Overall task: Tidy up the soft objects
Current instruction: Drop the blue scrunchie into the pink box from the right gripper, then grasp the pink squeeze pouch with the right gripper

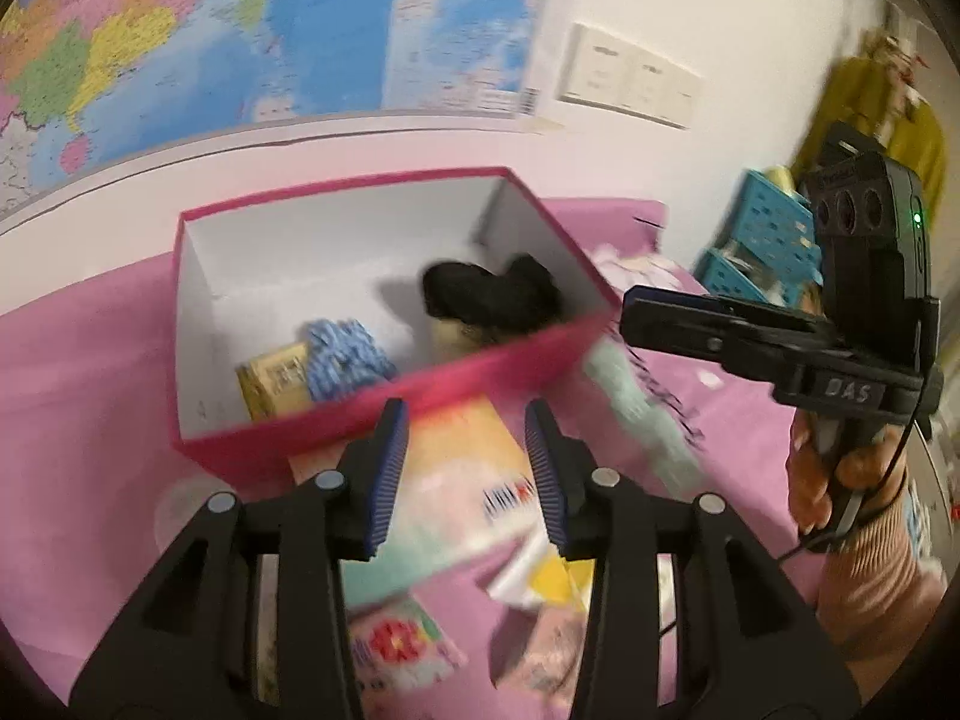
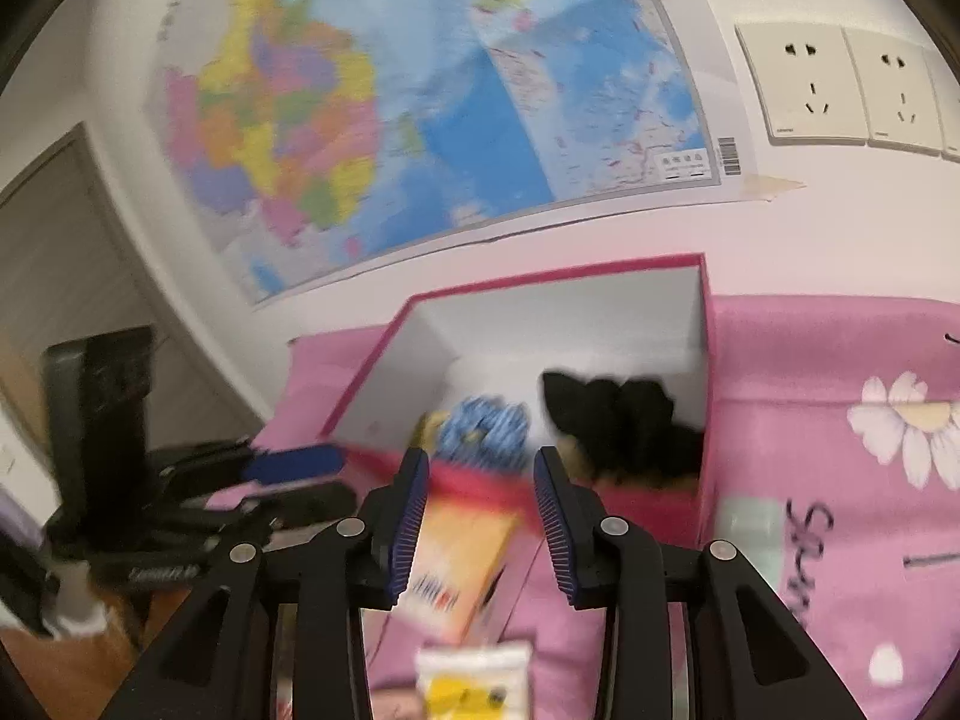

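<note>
Both sets of jaws stand parted and hold nothing: the left gripper and the right gripper each hover over the pink cloth, which seems to cover a bed, though I cannot tell for sure.

Nearest, under and just ahead of the left jaws, flat packets remain outside the box: a red-flowered packet, a yellow-and-white packet, and an orange-and-white packet that lies against the box's near wall. To the right of the left jaws a pale green soft item lies loose on the cloth. Motion blur hides what these are exactly.

Beyond the jaws sits the red box, open-topped. Inside are a blue knitted thing, a yellowish packet touching it on the left, and a black furry thing at the right end. So the sorting looks partly done, with several pieces left.

The middle and back of the box floor are bare, leaving room to drop more. The near wall is the edge to clear on entry. The far wall stands close to the map-hung wall, and the two grippers are near each other, so sideways room is limited.
</note>
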`<state>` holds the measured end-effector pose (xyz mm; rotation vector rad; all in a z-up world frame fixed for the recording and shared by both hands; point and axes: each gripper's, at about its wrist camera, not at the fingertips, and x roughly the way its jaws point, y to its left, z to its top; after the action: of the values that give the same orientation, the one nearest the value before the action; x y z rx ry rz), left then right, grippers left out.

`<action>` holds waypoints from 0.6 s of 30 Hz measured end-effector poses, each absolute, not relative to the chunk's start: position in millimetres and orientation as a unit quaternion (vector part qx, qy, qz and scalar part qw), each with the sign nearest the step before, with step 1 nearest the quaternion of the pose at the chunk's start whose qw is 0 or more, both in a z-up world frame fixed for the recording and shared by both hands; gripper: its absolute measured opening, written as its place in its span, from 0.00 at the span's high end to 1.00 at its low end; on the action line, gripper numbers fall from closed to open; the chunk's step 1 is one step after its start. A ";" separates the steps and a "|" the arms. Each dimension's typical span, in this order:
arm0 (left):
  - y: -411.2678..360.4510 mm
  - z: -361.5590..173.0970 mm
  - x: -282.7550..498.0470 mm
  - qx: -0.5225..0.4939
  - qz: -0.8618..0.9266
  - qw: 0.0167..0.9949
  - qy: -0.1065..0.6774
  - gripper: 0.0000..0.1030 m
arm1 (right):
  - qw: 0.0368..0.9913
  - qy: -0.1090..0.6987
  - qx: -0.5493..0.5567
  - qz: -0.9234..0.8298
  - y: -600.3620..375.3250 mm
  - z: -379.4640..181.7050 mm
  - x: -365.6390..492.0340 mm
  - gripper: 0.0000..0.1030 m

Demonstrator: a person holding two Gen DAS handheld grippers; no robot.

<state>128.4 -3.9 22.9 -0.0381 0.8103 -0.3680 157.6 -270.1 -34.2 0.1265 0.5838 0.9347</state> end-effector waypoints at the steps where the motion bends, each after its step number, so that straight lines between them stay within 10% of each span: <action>1: -5.2 20.7 120.9 -0.014 -0.186 0.900 0.393 0.59 | 0.848 0.280 0.053 0.447 -274.7 -38.0 147.5 0.58; 18: -29.0 -66.0 69.1 0.010 -0.241 0.835 0.494 0.59 | 0.767 0.423 0.046 0.480 -274.1 -150.8 55.5 0.55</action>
<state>69.1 -29.0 -66.0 0.0221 1.0467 -0.5099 55.5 -274.1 -150.8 0.1007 0.9179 1.0413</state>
